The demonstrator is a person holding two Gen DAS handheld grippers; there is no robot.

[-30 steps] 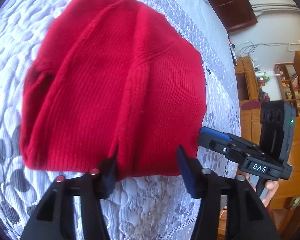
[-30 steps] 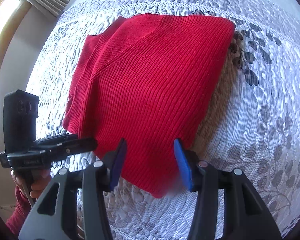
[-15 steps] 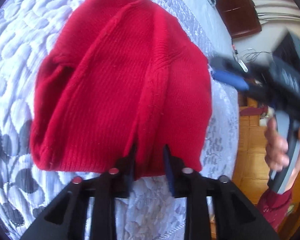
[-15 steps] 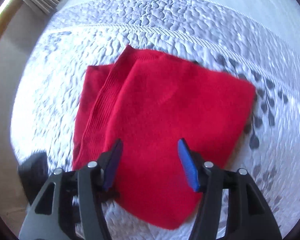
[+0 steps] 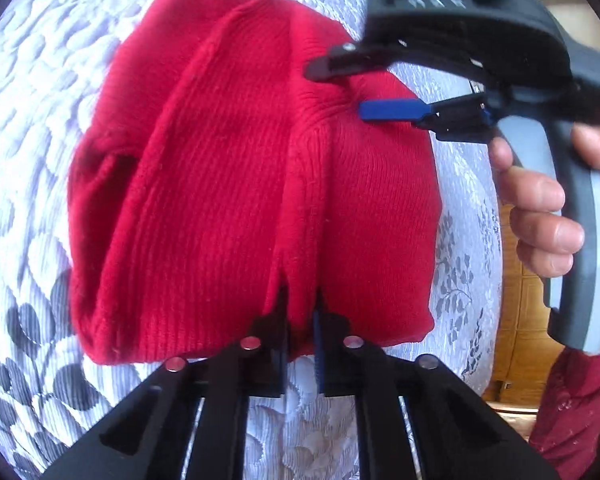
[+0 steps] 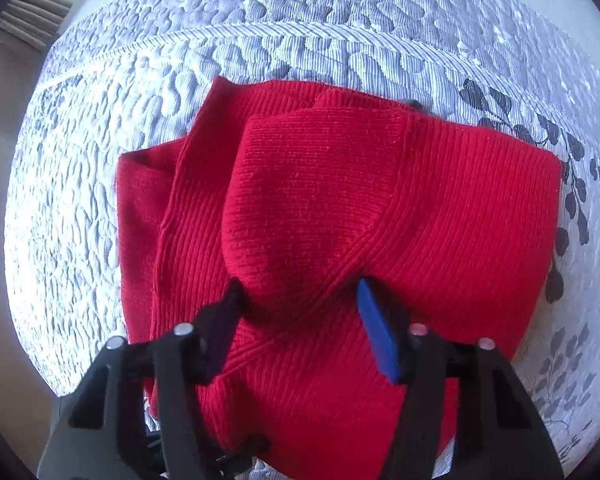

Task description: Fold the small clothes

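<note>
A red knit sweater (image 5: 220,180) lies folded on a grey-white quilted bedspread (image 5: 40,80). My left gripper (image 5: 300,316) is shut on a pinch of its near hem, beside a ribbed seam. My right gripper (image 5: 336,88) reaches in from the right over the far part of the sweater, held by a person's hand (image 5: 540,208). In the right wrist view, the right gripper (image 6: 300,292) points steeply down with its fingertips pressed into the sweater (image 6: 440,220). Its jaws are closing, and a bulge of red knit rises between them, not clamped.
The bedspread (image 6: 300,20) surrounds the sweater on all sides, with dark leaf prints at the right. Wooden furniture (image 5: 516,280) stands past the bed's edge. A dark red sleeve (image 5: 572,412) is at the lower right. A curtain (image 6: 32,12) hangs at the upper left.
My left jaws have shut on the sweater's near hem. My right gripper has swung from beside the bed onto the sweater and come down into the knit.
</note>
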